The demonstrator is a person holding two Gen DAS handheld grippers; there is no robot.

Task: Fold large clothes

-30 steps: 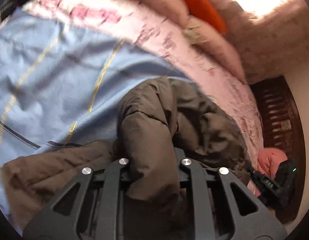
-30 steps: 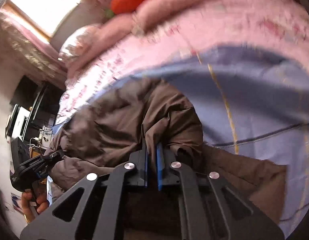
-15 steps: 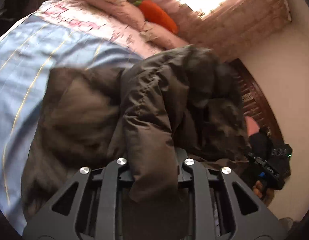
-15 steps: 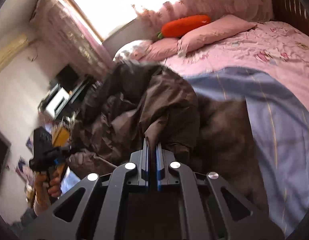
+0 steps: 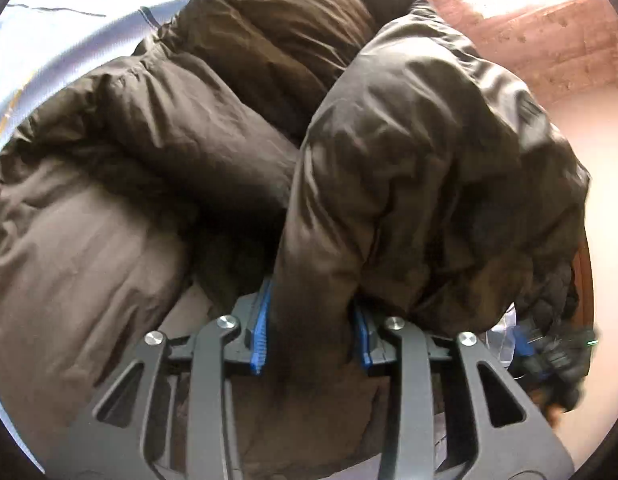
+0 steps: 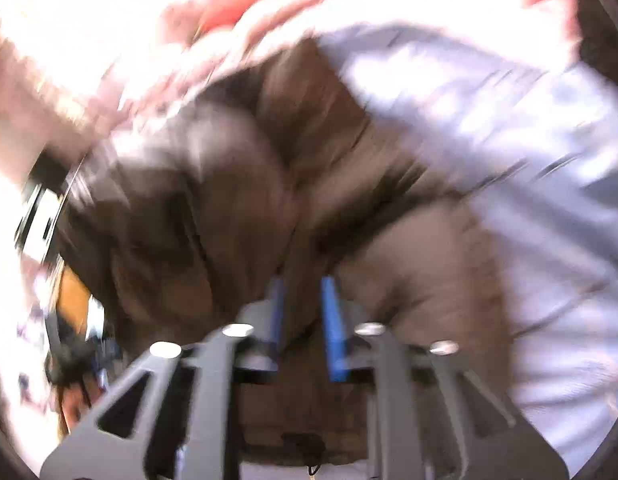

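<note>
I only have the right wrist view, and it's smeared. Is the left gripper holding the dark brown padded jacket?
Observer: A thick fold of the dark brown padded jacket fills the gap between the left gripper's blue-padded fingers, which have just been opening. I can't tell whether they press on it.
Operator: How does the rest of it lie?
Observer: That fold drapes over a puffy heap of the same jacket, which rests on the pale blue striped sheet.
</note>
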